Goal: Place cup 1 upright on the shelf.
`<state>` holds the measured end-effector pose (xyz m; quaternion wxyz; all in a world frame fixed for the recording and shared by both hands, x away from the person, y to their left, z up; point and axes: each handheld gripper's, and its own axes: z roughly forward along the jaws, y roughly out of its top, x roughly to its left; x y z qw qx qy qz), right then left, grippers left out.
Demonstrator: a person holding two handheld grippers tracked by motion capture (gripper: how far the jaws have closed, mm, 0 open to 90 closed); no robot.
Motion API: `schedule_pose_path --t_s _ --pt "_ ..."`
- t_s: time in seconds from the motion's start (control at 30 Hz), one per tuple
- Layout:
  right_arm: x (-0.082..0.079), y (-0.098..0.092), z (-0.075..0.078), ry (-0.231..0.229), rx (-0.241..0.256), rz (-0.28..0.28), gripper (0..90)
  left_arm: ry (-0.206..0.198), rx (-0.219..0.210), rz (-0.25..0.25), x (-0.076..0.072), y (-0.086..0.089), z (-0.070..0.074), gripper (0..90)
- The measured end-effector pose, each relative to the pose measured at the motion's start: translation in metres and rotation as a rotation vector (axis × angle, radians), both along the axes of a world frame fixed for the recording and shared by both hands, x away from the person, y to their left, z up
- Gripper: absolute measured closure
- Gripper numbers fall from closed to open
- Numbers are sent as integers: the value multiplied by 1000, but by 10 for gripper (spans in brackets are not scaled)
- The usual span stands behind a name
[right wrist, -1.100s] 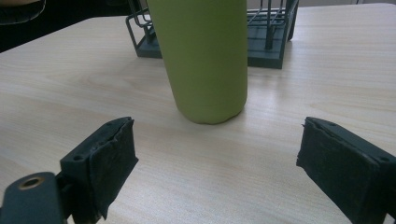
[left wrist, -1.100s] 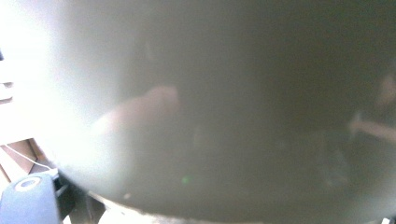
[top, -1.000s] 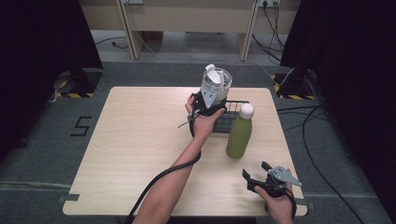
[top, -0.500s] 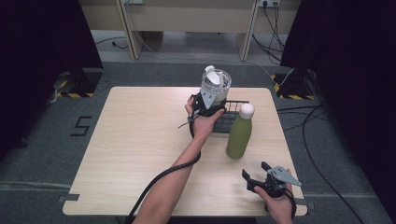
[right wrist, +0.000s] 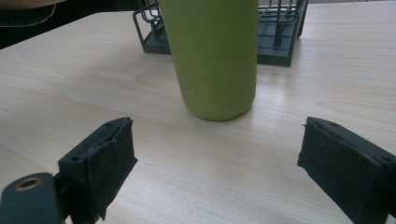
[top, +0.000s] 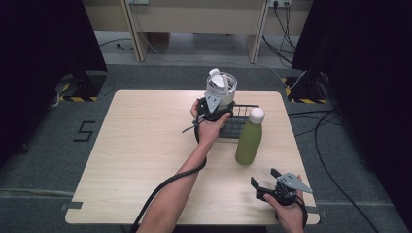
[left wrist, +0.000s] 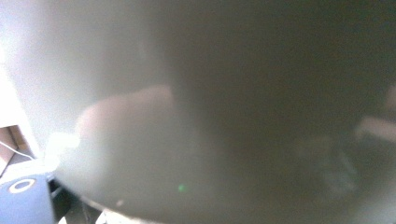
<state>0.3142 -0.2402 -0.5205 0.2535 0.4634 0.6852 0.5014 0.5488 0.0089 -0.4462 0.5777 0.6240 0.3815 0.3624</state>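
Even overhead light on the table (top: 145,145), dark surroundings, left gripper view wholly blurred, soft sheen beside the green bottle (right wrist: 212,56)

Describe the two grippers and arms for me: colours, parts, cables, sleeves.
Both grippers, left gripper and right gripper, are black with a grey three-cornered plate on top. The right's pads are black and worn-edged. A black cable trails along the left forearm. No sleeves show.
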Motion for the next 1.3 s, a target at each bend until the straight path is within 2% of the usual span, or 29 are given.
schedule_pose_path --t_s 0.23,0.53,1.07,1.3 --pt "0 0 0 2 1 7 71 -6 2 -9 -2 1 0 60" --pt "0 0 0 0 -3 9 68 -39 9 -7 -6 4 -3 86" --pt "0 0 0 0 -3 9 68 -46 -1 -4 -10 6 -4 87" --pt "0 1 0 1 -4 9 68 -61 -1 -1 -12 6 -4 86"
